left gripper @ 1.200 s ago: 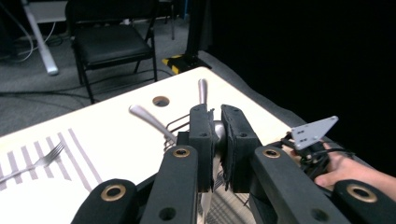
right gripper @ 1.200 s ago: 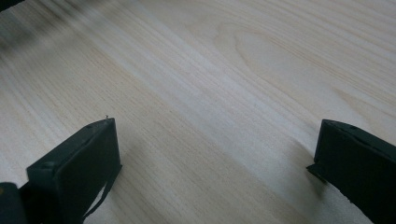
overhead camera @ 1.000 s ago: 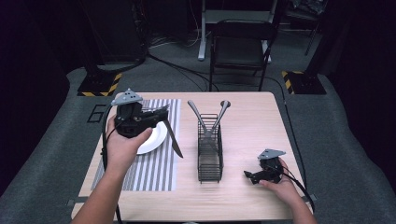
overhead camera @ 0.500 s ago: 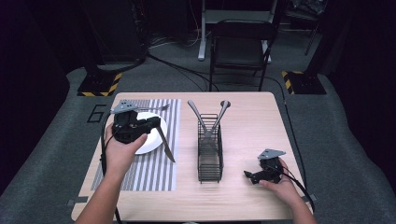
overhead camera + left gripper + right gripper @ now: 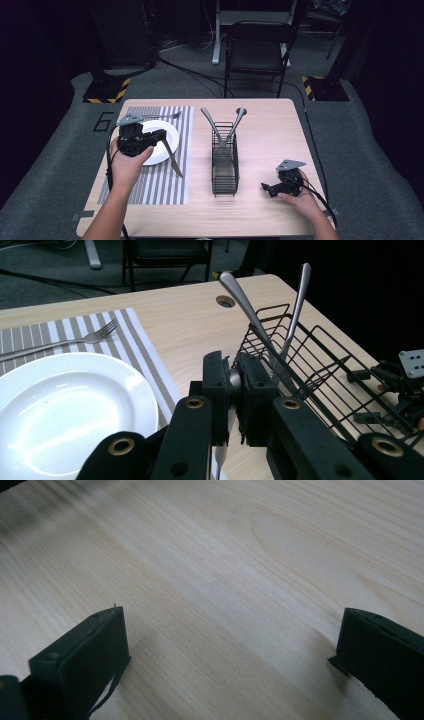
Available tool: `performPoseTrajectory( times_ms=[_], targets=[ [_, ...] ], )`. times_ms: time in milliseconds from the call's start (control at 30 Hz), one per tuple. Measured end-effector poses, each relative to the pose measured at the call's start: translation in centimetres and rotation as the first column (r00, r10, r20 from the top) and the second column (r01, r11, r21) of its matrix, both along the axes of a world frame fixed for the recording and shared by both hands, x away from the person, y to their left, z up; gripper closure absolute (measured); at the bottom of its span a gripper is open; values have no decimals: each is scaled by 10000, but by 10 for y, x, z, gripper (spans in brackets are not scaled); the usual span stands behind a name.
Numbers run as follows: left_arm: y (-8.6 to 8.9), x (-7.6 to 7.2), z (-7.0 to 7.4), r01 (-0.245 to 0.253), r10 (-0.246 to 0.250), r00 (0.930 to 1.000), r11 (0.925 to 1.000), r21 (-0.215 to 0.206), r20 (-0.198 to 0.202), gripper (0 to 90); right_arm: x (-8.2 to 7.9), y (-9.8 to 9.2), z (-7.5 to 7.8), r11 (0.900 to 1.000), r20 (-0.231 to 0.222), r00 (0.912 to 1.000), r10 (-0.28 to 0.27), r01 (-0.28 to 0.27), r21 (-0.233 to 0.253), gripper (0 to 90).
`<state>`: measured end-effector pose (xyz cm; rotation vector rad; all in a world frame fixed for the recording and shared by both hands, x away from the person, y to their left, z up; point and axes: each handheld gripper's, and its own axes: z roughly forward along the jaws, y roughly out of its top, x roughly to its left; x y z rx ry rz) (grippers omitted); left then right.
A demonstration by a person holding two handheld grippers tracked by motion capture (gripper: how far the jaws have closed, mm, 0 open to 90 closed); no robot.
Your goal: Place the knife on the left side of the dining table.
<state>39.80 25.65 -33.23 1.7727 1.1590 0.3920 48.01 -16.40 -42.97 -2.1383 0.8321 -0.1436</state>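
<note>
The left gripper (image 5: pixel 161 136) has drifted toward the table's left edge, jaws clamping a silver knife (image 5: pixel 172 159) over the striped placemat (image 5: pixel 160 185) beside the white round plate (image 5: pixel 167 131). Bare wood separates it from the black wire caddy (image 5: pixel 224 167). The right gripper (image 5: pixel 266 188), spread wide, rests near the right edge; its own view shows bare tabletop (image 5: pixel 225 580).

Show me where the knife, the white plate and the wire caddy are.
knife (image 5: pixel 173 161), high view, on the blade hanging below the left gripper.
white plate (image 5: pixel 65 405), left gripper view, on its bare centre.
wire caddy (image 5: pixel 224 170), high view, on its mesh side wall.

A large "6" (image 5: pixel 103 121) is marked on the grey floor beside the table (image 5: pixel 280 140).
</note>
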Motion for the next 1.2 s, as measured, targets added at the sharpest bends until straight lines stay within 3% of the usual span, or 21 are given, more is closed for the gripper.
performPoseTrajectory(
  times_ms=[300, 600, 867, 1100, 1167, 1200],
  targets=[
    [5, 4, -11, -240, 239, 9996, 9997, -106, -116, 836, 0, 0, 0, 10000, 10, 10000, -2, 2, 1, 0],
    [26, -3, -20, -1075, 1076, 9942, 9937, -304, -10, 823, 0, 0, 0, 10000, 4, 10000, -9, 9, 0, 0],
    [58, -8, -39, -2107, 2090, 9775, 9749, -715, -299, 797, 0, 0, 0, 10000, 6, 10000, -9, 9, -2, 0],
    [79, -13, -56, -2858, 2793, 9579, 9499, -1268, -673, 782, 0, 0, 0, 10000, 6, 10000, -11, 11, -2, 0],
    [82, -14, -58, -2932, 2859, 9555, 9474, -1284, -725, 778, 0, 0, 0, 10000, 4, 10000, -12, 12, 2, 0],
    [85, -14, -63, -3125, 3048, 9495, 9397, -1387, -738, 776, 0, 0, 0, 10000, 9, 10000, -15, 15, 2, 0]
  ],
)
